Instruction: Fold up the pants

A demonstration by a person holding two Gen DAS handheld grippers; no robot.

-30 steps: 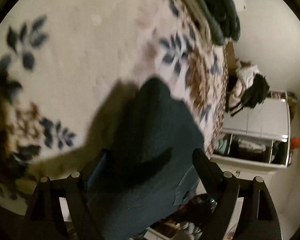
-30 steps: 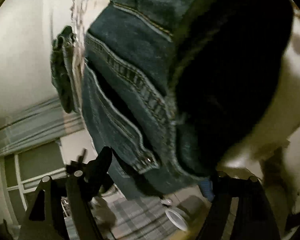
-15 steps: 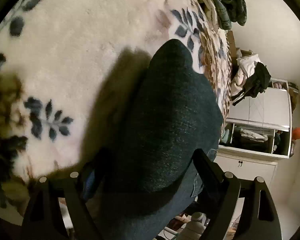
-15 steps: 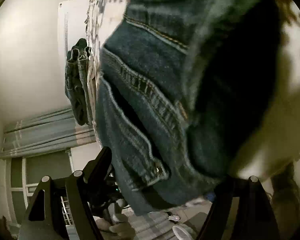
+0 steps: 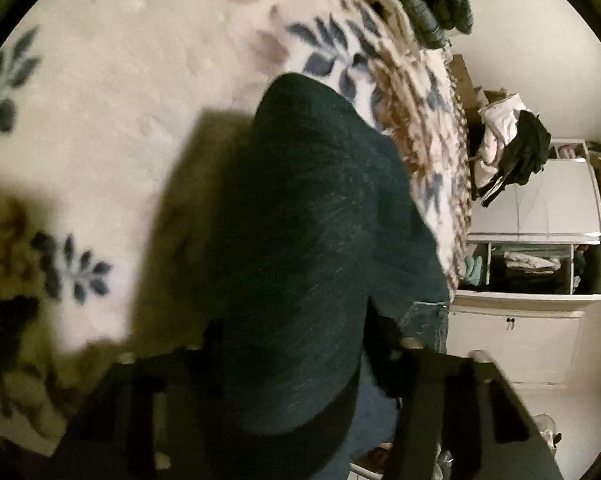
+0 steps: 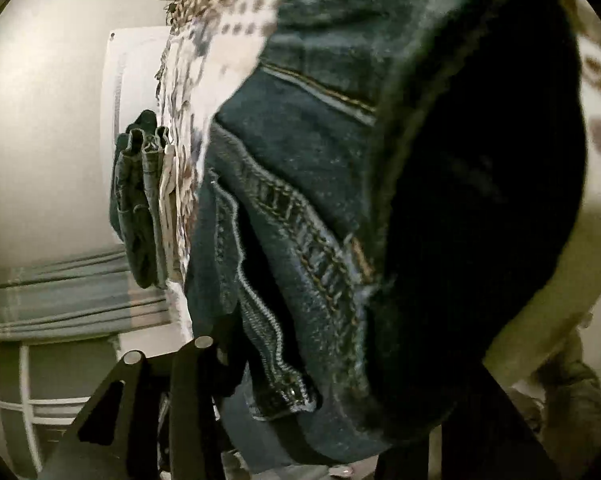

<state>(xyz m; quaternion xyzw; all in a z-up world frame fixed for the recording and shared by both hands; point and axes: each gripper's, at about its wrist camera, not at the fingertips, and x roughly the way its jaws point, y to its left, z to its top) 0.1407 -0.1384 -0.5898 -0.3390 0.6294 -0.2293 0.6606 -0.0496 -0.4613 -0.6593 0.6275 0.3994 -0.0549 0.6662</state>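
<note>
Dark blue denim pants hang in a fold over a cream floral blanket on a bed. My left gripper is shut on the pants, and the cloth bulges up between its fingers. In the right wrist view the pants show their waistband, zipper and seams. My right gripper is shut on that waistband end. The cloth hides both pairs of fingertips.
A stack of folded dark garments lies at the far edge of the bed, also in the right wrist view. A white cabinet with clothes piled on top stands to the right. Grey curtains and a window lie beyond.
Both grippers have carried the pants further over the blanket, and the denim bulge fills more of each view. Both grips have held.
</note>
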